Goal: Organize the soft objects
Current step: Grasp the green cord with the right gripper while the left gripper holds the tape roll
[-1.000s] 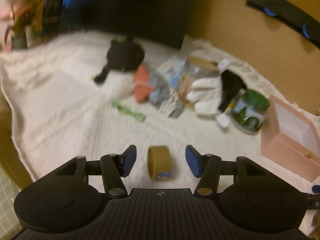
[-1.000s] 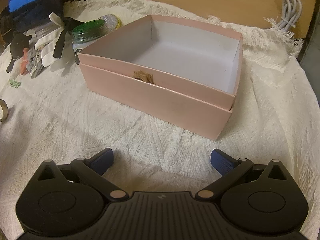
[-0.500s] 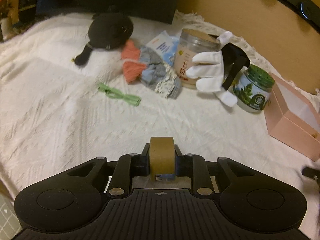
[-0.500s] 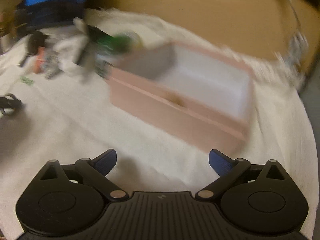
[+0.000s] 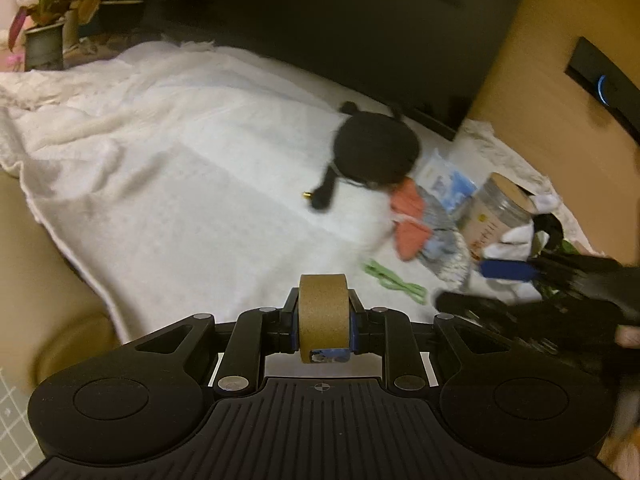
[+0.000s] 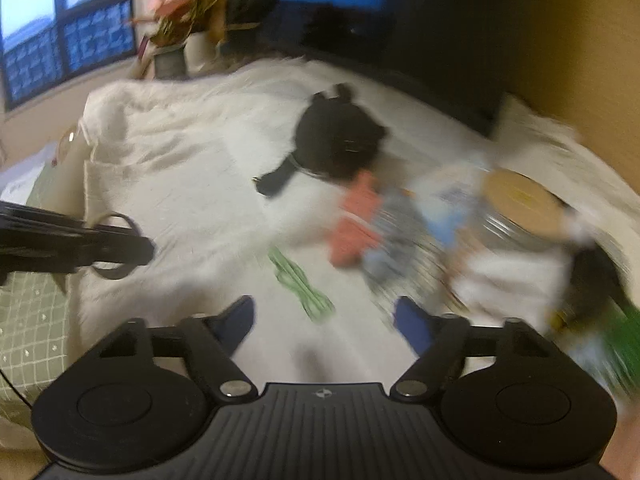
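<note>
My left gripper [image 5: 323, 322] is clamped on the roll of brown tape [image 5: 323, 314], pads pressing both its flat sides, the roll standing on edge between them. My right gripper [image 6: 323, 322] has just been closing, but its jaws stand apart with nothing between them.

Landmark: the black plush toy [image 5: 374, 156] on the white blanket [image 5: 160, 168]. The soft items lie just right of it: an orange cloth [image 5: 410, 220] touching it, grey and patterned cloths beside that, a white glove [image 5: 516, 240] further right against a clear jar [image 5: 494, 208]. A green hair tie [image 6: 302, 282] lies on the blanket nearer to me than the plush, just ahead of the right gripper's tips.

Risks, as I judge them:
- The right view is heavily blurred; a closing grab in that state may miss the thin tie or pinch blanket with it
- The two grippers are near each other and could collide
- The glove leans on the jar; pulling it may tip the jar

The blanket is rumpled and covers a tan surface. Beyond the plush: a dark screen, a potted plant [image 5: 44, 20], a window
</note>
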A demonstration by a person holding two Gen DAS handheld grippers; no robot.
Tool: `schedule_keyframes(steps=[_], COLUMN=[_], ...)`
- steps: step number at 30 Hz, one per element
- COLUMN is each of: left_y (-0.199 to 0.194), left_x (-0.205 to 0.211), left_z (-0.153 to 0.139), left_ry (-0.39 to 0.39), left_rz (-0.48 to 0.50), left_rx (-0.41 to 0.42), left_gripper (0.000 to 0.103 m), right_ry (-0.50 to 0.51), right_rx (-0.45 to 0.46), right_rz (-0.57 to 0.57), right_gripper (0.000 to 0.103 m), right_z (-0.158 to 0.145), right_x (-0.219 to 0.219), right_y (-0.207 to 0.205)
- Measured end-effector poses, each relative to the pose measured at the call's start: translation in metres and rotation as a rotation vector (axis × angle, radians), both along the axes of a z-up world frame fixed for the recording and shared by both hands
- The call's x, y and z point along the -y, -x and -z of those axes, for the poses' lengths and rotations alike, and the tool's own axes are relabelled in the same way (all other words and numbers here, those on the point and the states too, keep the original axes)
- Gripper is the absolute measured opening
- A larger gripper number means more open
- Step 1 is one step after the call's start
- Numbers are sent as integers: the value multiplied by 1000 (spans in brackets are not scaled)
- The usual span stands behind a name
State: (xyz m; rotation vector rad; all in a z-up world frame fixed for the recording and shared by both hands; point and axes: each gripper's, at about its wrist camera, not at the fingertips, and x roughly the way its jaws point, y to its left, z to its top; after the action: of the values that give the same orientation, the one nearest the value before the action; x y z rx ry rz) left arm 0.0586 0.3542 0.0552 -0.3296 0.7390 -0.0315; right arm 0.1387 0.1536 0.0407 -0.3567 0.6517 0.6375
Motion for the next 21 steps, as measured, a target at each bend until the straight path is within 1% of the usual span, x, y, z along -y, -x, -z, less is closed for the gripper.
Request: schedule_keyframes(steps=[1, 3, 4, 5, 6, 7, 8, 11, 14, 18, 21], left_y=[-2, -5, -9, -13, -16, -21, -23, -38, -50, -58, -58], left_x=[-6, -17, -22, -25, -27, -29, -31, -29, -17, 16, 55], left_z=[2, 6, 8, 10, 12, 13, 14, 12, 6, 0, -5], left_ry=[8, 26, 36, 46, 53, 60, 61, 62, 62, 77, 95], left_rz=[10, 31, 42, 51, 60, 70, 79, 121, 175, 282, 409], left_rx=[-7, -19, -26, -31, -35, -39, -41, -43, -39, -36, -48], left_gripper=[24, 24, 24, 24, 24, 24, 24, 24, 24, 24, 24], right_ry=[20, 52, 61, 69, 79, 70, 68, 63, 13, -50, -79], right_rx=[-9, -29, -40, -50, -65, -77, -88, -84, -100, -112, -121], right_rz=[-10, -22, -27, -30, -32, -36, -35, -29, -6, 100, 215], right_gripper=[59, 55, 53, 48, 38, 35, 22, 22, 22, 22, 22], right_z=[4, 11, 14, 17, 21, 22, 20, 14, 0, -21, -27], right_x=[-11, -28, -31, -35, -38, -38, -39, -36, -19, 32, 78], right_y=[-9, -22, -24, -26, -28, -29, -28, -22, -6, 24, 49])
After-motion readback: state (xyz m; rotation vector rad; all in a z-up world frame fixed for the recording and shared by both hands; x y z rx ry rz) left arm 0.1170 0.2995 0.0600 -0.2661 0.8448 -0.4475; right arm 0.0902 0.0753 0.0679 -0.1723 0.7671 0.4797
